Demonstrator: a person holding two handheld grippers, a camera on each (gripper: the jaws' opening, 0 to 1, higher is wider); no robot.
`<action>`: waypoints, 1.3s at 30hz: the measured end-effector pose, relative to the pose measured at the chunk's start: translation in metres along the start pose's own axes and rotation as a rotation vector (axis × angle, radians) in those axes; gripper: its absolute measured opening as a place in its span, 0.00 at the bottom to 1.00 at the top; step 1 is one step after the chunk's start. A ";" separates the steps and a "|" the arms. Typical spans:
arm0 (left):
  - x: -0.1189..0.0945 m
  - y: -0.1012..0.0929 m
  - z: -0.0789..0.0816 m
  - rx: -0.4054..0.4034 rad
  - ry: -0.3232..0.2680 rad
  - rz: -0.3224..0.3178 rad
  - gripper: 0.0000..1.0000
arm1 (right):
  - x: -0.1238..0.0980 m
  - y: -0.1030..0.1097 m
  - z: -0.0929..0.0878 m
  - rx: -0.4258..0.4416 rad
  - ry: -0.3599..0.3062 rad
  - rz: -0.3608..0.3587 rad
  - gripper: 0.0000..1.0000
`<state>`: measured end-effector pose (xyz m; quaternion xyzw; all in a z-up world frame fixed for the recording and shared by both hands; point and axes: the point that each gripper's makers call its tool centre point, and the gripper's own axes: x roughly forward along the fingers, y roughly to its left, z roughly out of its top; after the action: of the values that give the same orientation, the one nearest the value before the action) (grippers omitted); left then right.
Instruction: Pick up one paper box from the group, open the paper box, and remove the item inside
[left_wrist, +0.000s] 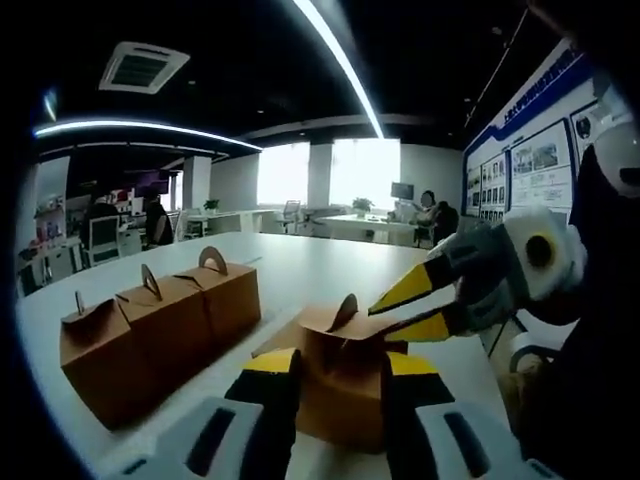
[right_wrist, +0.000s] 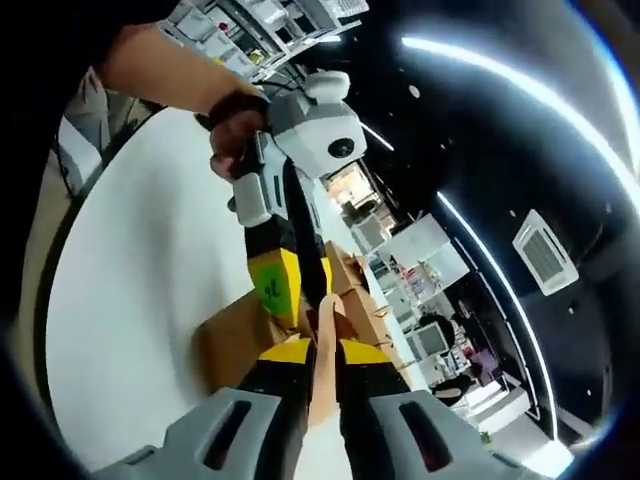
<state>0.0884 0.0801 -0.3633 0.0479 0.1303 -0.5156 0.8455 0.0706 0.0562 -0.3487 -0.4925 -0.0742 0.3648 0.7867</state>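
Clamping the box (left_wrist: 335, 395) between its yellow-tipped jaws, the left gripper (left_wrist: 340, 372) holds it just above the white table (left_wrist: 300, 270), a little apart from a row of three more brown boxes (left_wrist: 160, 325) with arched handles. The right gripper (left_wrist: 425, 305) reaches in from the right in the left gripper view, its jaws nearly closed on the box's top flap (left_wrist: 345, 318); in the right gripper view that flap (right_wrist: 322, 360) stands edge-on between its jaws, with the left gripper (right_wrist: 285, 285) and the hand (right_wrist: 232, 135) behind.
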 end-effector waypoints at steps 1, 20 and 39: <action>0.000 0.000 0.000 0.001 0.000 0.001 0.34 | 0.000 0.001 0.000 -0.010 0.005 -0.003 0.09; -0.001 0.003 -0.001 -0.007 0.005 0.021 0.31 | -0.018 -0.028 -0.005 0.345 -0.058 -0.252 0.03; 0.003 0.004 0.000 -0.007 0.009 0.043 0.29 | -0.047 -0.051 -0.076 1.510 -0.270 -0.336 0.03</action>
<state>0.0931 0.0789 -0.3642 0.0499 0.1346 -0.4967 0.8560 0.0980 -0.0419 -0.3337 0.2420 0.0256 0.2492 0.9374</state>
